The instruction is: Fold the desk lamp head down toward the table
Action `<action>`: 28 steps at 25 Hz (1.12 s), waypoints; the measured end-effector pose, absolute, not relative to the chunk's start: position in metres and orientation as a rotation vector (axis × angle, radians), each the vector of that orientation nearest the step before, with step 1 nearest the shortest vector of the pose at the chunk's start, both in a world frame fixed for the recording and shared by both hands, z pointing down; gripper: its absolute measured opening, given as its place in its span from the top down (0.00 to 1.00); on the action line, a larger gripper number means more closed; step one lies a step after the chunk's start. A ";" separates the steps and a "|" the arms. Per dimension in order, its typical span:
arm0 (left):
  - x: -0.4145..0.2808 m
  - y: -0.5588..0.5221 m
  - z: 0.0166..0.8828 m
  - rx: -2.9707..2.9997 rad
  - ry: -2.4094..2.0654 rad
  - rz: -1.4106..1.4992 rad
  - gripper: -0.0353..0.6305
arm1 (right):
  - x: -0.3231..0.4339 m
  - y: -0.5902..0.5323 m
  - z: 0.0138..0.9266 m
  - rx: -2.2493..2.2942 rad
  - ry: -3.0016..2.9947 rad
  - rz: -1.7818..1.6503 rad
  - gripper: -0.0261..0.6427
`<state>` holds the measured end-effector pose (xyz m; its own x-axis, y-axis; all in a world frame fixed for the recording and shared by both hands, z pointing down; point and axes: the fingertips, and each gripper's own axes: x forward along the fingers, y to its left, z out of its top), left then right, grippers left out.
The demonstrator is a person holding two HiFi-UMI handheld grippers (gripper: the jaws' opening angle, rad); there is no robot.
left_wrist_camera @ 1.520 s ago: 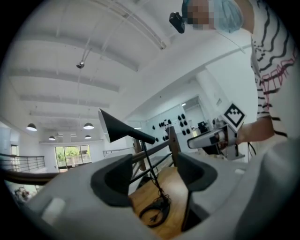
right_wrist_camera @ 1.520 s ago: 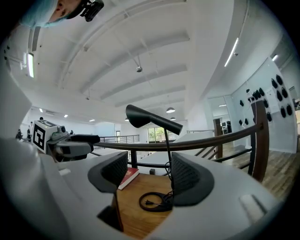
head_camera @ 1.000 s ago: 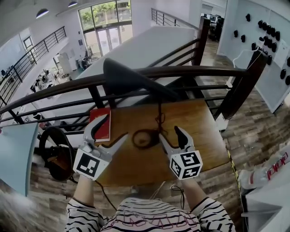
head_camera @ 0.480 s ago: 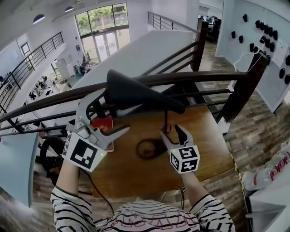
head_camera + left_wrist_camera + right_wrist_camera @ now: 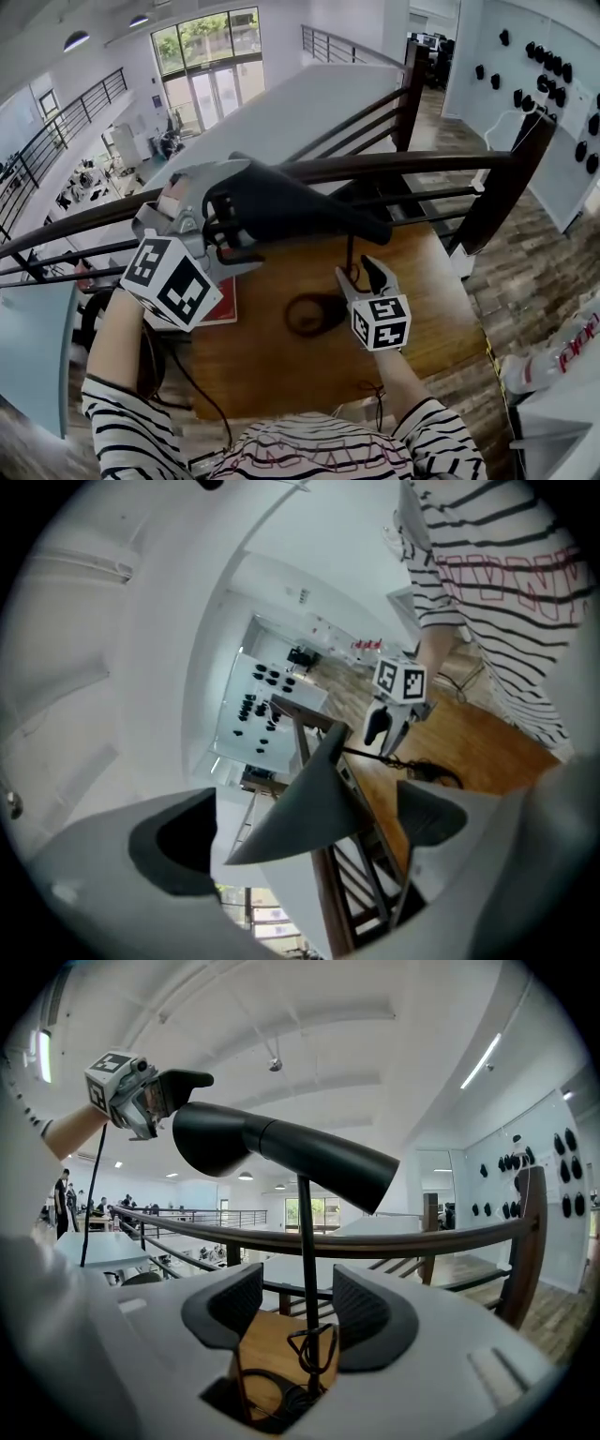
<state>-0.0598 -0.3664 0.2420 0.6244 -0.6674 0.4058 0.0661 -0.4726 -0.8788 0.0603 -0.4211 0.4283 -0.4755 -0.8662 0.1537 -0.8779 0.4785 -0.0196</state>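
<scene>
- Head view: one black desk lamp head (image 5: 300,211) raised above one wooden table (image 5: 422,272); one dark ring (image 5: 312,315) on the tabletop below it; one red book (image 5: 217,305) at the table's left edge; left gripper (image 5: 230,217) straddles the head's wide end; right gripper (image 5: 359,274) low, near the ring
- Left gripper view: two jaws wide apart and opening; lamp head between the pads, not pressed
- Right gripper view: two jaws closing; one thin lamp stem (image 5: 307,1232) between them, gap on either side
</scene>
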 end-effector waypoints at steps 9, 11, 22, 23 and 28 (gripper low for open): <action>-0.071 -0.378 0.270 -1.844 0.375 -1.088 0.06 | 0.057 -0.433 0.433 1.579 -2.562 0.133 0.71; -0.072 -0.378 0.272 -1.861 0.373 -1.083 0.06 | 0.059 -0.436 0.432 1.594 -2.557 0.134 0.74; -0.080 -0.373 0.294 -1.983 0.434 -1.000 0.06 | 0.062 -0.441 0.436 1.638 -2.553 0.132 0.88; -0.081 -0.373 0.296 -1.994 0.442 -0.990 0.06 | 0.062 -0.441 0.436 1.638 -2.552 0.132 0.88; -0.079 -0.369 0.297 -2.057 0.488 -0.902 0.06 | 0.062 -0.441 0.435 1.640 -2.547 0.128 0.88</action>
